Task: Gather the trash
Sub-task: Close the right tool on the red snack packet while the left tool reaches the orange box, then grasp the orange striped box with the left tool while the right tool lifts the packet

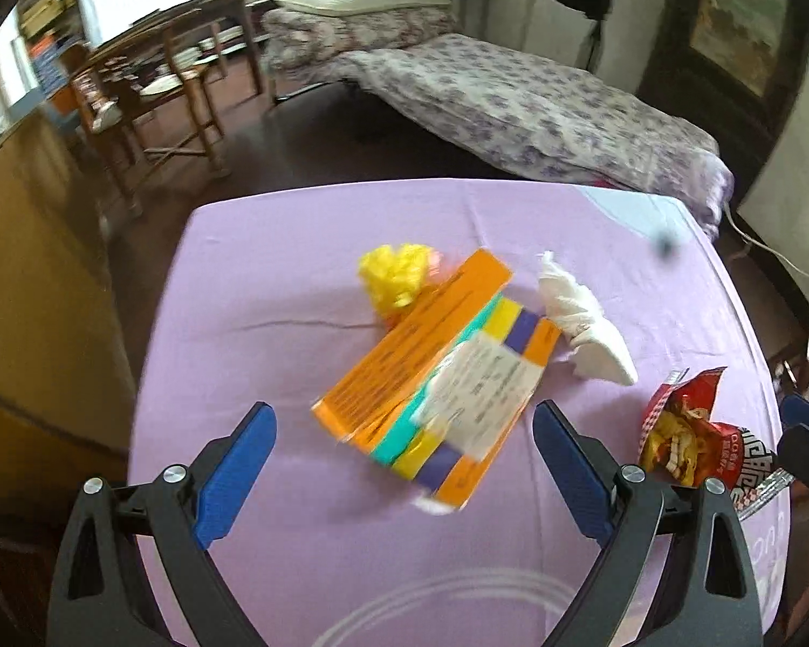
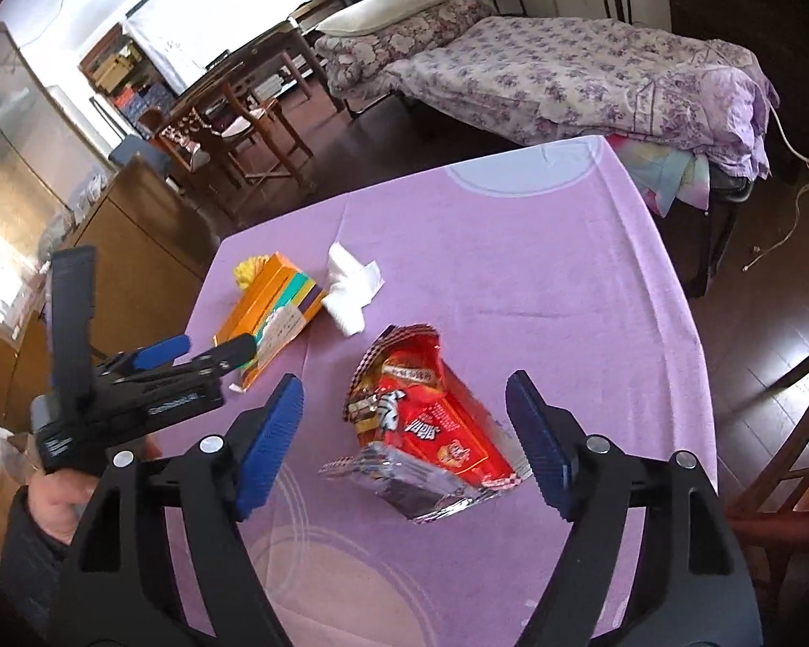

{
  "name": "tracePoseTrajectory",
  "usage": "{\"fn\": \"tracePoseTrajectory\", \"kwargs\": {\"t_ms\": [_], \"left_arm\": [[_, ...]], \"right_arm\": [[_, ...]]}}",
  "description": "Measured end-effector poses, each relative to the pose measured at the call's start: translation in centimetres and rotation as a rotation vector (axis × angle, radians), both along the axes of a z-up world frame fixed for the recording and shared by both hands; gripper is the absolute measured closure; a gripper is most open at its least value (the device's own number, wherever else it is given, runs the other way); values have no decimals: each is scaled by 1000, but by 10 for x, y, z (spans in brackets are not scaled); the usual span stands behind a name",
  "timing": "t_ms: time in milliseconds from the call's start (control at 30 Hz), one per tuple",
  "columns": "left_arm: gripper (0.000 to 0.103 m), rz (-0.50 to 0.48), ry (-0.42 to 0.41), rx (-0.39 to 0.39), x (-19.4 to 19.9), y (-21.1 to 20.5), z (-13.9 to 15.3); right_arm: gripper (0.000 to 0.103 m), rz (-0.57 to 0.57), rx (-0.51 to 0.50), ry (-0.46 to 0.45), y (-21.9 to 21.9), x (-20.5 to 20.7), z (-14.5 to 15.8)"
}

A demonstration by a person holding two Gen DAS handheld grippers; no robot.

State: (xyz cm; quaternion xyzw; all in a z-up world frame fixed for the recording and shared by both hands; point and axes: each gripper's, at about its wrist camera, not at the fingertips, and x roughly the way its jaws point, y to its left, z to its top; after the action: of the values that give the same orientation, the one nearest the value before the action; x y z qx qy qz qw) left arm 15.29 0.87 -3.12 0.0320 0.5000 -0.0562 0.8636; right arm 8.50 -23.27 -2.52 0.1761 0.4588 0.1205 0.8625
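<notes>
An orange box with teal, yellow and purple stripes (image 1: 437, 372) lies on the purple tablecloth (image 1: 275, 291), with a white paper slip (image 1: 480, 388) on top. A crumpled yellow wrapper (image 1: 393, 272) sits behind it, and a crumpled white tissue (image 1: 582, 318) to its right. My left gripper (image 1: 404, 463) is open just before the box. A torn red snack bag (image 2: 426, 420) lies between the fingers of my open right gripper (image 2: 404, 442). The box (image 2: 269, 307), the tissue (image 2: 350, 291) and the left gripper (image 2: 199, 350) also show in the right wrist view.
A bed with a floral cover (image 1: 539, 108) stands behind the table. Wooden chairs and a table (image 1: 156, 91) stand at the back left, a wooden cabinet (image 1: 32, 280) at the left. Another chair (image 2: 782, 458) is at the table's right edge.
</notes>
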Motion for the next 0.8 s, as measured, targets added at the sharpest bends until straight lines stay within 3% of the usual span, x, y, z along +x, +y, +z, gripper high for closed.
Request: {"fn": "tracePoseTrajectory", "kwargs": {"t_ms": [167,533,700,800], "left_arm": [[9,-117,12,41,12,-13,-11],[9,-152,96,41,24,-25,-34],[29,-159,105,20,21,-28,-33],[34,-152,121,48,12,-29,-31]], "right_arm": [[27,-15,24,11,-7,4,-1],[27,-3,15,22,-5,6,-5],[27,-5,14,26,-5,6,-6],[27,-6,15,24,-5,6,-6]]}}
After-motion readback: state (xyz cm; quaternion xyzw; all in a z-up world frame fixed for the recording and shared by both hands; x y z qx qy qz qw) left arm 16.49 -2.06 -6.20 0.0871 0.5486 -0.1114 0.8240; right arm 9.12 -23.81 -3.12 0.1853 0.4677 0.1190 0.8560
